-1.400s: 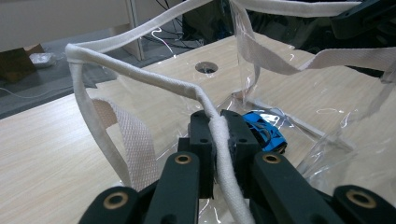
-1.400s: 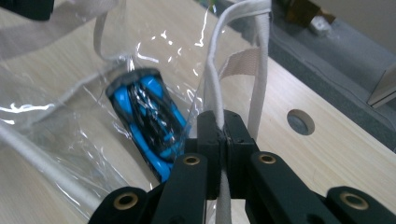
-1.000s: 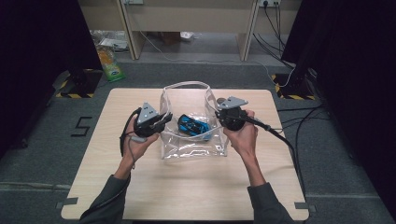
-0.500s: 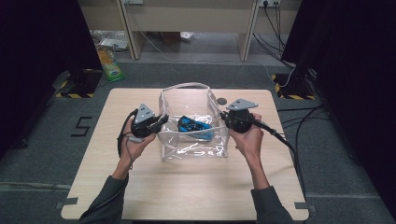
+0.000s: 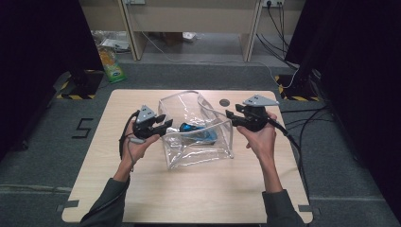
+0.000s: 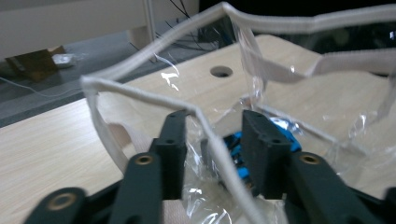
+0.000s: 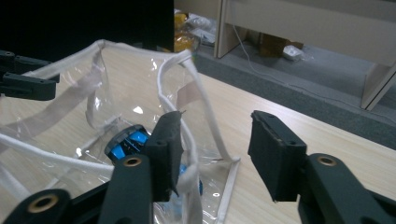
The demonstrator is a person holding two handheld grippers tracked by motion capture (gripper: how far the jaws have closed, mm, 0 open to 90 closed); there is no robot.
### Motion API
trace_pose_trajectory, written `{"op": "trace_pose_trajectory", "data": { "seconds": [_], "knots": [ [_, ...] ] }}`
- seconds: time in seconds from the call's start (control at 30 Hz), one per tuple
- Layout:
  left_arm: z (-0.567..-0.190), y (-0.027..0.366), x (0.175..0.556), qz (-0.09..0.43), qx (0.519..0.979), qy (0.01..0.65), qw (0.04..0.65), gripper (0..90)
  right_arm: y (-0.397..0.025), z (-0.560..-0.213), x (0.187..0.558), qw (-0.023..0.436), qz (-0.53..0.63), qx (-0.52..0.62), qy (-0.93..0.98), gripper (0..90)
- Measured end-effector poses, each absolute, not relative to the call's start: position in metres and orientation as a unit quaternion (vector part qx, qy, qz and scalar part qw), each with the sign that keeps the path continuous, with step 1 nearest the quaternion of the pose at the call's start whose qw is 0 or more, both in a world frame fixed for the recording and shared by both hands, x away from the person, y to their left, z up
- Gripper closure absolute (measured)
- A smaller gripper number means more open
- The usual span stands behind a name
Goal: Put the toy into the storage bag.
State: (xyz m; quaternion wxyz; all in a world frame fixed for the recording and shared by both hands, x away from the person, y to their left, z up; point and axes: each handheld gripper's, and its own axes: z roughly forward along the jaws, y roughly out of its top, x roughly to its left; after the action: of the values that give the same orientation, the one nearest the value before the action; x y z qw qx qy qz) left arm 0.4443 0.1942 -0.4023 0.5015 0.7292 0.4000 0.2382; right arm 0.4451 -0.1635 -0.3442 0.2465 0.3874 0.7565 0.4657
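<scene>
A clear plastic bag (image 5: 198, 142) with white trim stands open at the middle of the table. A blue object (image 5: 196, 130) lies inside it. My left gripper (image 5: 163, 124) is at the bag's left side, open. In the left gripper view the white rim (image 6: 140, 93) runs between the jaws of the left gripper (image 6: 215, 121), with the blue object (image 6: 280, 128) behind. My right gripper (image 5: 229, 116) is at the bag's right side, open wide. In the right gripper view the right gripper (image 7: 217, 126) has the bag's corner trim (image 7: 205, 116) beside its left jaw, and the blue object (image 7: 128, 140) shows through the plastic.
The wooden table (image 5: 142, 189) has a round hole (image 5: 224, 102) behind the bag. A cable (image 5: 293, 137) trails off the right gripper toward the table's right edge. A green packet (image 5: 111, 64) lies on the floor beyond the table. Dark curtains flank both sides.
The right gripper has drifted a little to the right, away from the bag's middle. The bag now leans and sags more toward the front right. The left gripper has barely moved.
</scene>
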Motion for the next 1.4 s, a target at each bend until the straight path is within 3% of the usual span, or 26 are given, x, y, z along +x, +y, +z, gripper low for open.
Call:
{"op": "trace_pose_trajectory", "data": {
  "seconds": [0.27,0.97,1.4],
  "knots": [
    [-0.387,0.199,0.436,0.239,0.73,0.394,0.505,52.2,-0.181,-0.341,0.441,0.258,0.462,0.399,0.749,49.0],
    [-0.415,0.255,0.394,0.194,0.712,0.437,0.514,22.6,-0.229,-0.389,0.424,0.251,0.43,0.443,0.746,25.7],
    [-0.454,0.267,0.373,0.188,0.721,0.446,0.495,22.0,-0.242,-0.434,0.408,0.242,0.412,0.451,0.754,21.9]
  ]
}}
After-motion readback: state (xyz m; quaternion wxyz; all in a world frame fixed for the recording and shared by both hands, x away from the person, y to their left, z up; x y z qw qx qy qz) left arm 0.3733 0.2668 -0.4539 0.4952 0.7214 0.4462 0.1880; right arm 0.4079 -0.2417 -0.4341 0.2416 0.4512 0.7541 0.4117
